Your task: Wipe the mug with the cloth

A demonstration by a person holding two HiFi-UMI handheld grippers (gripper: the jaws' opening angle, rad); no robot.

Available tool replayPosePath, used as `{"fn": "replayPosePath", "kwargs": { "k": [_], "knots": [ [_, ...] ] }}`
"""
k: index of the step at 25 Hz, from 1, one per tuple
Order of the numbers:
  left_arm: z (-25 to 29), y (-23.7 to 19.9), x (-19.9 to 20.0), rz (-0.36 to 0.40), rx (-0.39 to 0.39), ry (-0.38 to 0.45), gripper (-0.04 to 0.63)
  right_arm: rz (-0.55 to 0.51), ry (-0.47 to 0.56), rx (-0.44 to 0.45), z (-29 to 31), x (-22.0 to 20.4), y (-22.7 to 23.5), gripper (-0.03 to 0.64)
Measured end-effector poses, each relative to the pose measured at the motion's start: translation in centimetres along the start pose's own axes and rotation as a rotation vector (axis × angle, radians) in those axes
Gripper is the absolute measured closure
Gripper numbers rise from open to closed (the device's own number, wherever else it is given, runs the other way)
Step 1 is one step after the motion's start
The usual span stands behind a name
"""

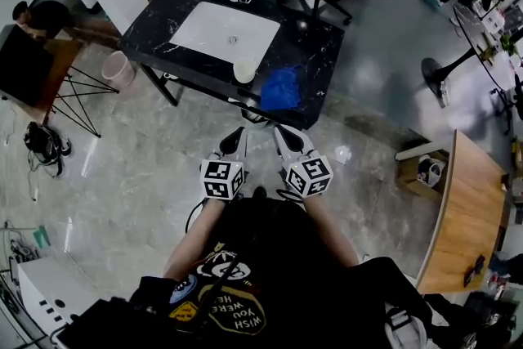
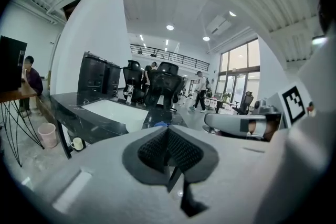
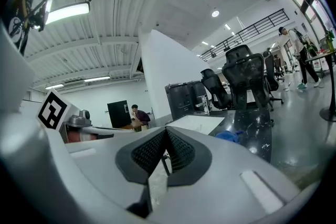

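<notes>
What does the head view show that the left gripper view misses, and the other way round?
Only the head view: the mug standing on the black counter beside the blue cloth, and the person's arms. Only the left gripper view: ceiling lights, tall windows, and its own fingers pressed together with nothing between. Both: that counter, its white sink, the cloth, the pink bin and the right gripper.

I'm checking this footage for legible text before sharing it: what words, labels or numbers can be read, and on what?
"WISH YOU WERE HE": upside down on a patch on the person's black top, last word cut off.
Other patches there: too blurred.
Marker cubes: patterns only, no letters.
</notes>
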State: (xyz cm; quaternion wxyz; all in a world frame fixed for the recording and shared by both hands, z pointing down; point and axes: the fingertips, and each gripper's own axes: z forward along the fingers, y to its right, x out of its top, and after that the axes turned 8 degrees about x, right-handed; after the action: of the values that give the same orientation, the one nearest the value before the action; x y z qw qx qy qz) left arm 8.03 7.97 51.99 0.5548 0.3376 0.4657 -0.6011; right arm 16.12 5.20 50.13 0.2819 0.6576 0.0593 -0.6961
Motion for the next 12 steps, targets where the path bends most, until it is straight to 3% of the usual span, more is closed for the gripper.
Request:
{"fn": "replayPosePath", "kwargs": {
  "k": [7, 12],
  "knots": [
    [0.5, -0.4, -1.1, -0.001, -0.003, -0.047, 0.592, 0.038, -0.023, 0.068, 1.2, -1.6, -1.4, 0.615],
    [1.5, -2.0, -1.2, 0.011, 0.000, -0.076, 0.592, 0.096, -0.063, 0.023, 2.4, -3.2, 0.6, 0.615]
  ]
}}
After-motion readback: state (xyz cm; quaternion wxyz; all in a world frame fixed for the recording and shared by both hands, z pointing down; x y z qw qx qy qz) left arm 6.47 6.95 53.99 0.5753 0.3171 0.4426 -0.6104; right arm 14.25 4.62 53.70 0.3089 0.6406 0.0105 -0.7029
